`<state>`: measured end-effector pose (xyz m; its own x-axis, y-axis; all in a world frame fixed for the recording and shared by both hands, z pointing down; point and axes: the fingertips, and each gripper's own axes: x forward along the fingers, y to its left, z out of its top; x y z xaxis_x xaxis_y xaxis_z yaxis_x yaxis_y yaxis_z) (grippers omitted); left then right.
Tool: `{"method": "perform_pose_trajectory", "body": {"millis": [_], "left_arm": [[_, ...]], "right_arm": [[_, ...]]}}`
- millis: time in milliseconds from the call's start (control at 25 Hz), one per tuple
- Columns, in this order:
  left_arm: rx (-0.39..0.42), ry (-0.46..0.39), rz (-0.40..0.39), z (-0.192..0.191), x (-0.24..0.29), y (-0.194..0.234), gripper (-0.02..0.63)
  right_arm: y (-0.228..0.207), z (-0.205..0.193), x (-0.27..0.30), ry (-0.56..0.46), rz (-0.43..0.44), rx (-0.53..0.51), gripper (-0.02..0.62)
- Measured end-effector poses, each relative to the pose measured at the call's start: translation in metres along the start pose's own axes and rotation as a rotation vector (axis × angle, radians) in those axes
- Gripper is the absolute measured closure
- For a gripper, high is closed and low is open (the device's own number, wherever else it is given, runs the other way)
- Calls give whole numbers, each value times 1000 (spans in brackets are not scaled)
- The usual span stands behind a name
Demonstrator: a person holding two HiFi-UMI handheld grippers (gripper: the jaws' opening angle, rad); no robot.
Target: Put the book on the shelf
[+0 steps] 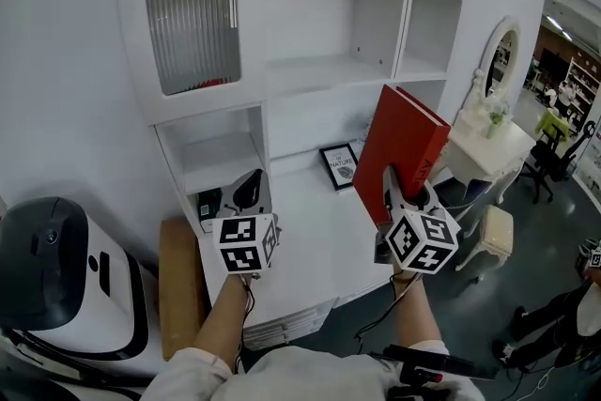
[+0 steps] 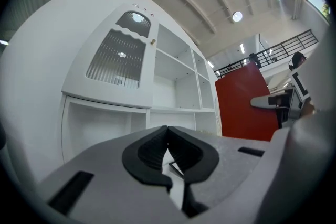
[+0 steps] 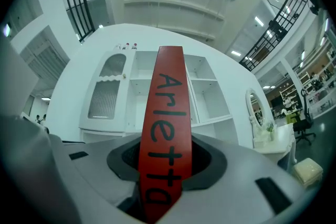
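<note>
The right gripper (image 1: 401, 186) is clamped on the lower end of the red book (image 1: 399, 144), which it holds upright and in the air, above the white desk (image 1: 310, 244) and in front of the white shelf unit (image 1: 329, 70). The book is not on any shelf. The left gripper (image 1: 250, 190) hovers beside it over the desk, apart from the book, with its tips drawn together on nothing.

The right gripper view alone shows the grip from inside. The spine of the book (image 3: 165, 102) stands between the two dark pads of the right gripper (image 3: 167, 165), and the black word "Arletta" runs up it (the head view shows the spine only edge-on, too small to read).

The left gripper view shows the left gripper (image 2: 167, 129) with its pad tips touching, and through the slit below them a corner of a dark frame. From this side the book (image 2: 244, 105) shows only its plain red cover.

Only the head view shows the small framed picture (image 1: 339, 166) leaning at the back of the desk, the cabinet's ribbed glass door (image 1: 192, 28), and a dressing table (image 1: 484, 146) off to the right.
</note>
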<state>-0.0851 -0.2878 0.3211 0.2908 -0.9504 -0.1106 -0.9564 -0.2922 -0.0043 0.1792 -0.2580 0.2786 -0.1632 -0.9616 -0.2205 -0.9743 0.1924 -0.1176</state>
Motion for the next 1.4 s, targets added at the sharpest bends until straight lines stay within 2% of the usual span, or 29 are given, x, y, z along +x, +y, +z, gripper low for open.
{"method": "perform_pose_trajectory", "body": {"millis": [520,880,1120,1400], "left_arm": [[6,3,-26,-12,74,34,598],[-6,47,-60,-38,108,27,598],[-20,81,-27,-48,118,27,598],[-28,68,18,-40,127,26,598]], "right_arm": [[-3,-22,75,24,-37,-12,423],[-17,-49,97,75,-54,-12,423],[-32,-53,112,90,-36,11,423],[-42,-56,125,102,9,12,423]]}}
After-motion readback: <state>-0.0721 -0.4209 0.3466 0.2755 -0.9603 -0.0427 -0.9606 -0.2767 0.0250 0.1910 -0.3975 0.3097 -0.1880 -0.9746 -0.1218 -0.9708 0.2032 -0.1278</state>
